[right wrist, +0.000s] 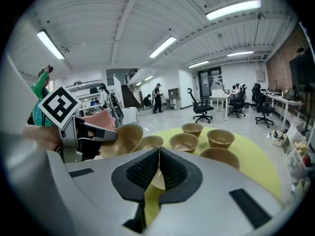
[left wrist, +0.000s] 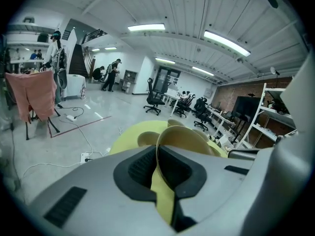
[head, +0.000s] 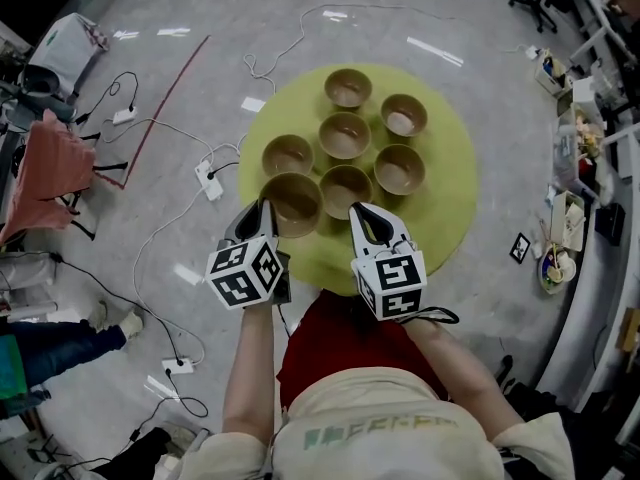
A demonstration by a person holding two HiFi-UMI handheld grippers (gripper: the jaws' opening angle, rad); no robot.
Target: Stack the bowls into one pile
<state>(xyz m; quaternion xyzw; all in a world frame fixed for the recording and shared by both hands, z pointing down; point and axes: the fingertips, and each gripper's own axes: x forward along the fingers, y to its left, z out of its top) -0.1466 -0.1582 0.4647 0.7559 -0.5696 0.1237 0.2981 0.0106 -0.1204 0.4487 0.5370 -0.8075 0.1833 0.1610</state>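
Now the left gripper [head: 263, 209] is clamping the rim of a raised, tilted bowl [head: 292, 200] near the front edge of the table [head: 450, 208], while the right gripper [head: 361, 214] is pinching the neighbouring bowl [head: 345, 187] just to its right.

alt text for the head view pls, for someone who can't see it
From above, a person's two grippers reach over a round yellow-green table that holds seven tan bowls and stands on a grey floor. The left gripper grips the rim of the front-left bowl; the right gripper grips the rim of the front-middle bowl.
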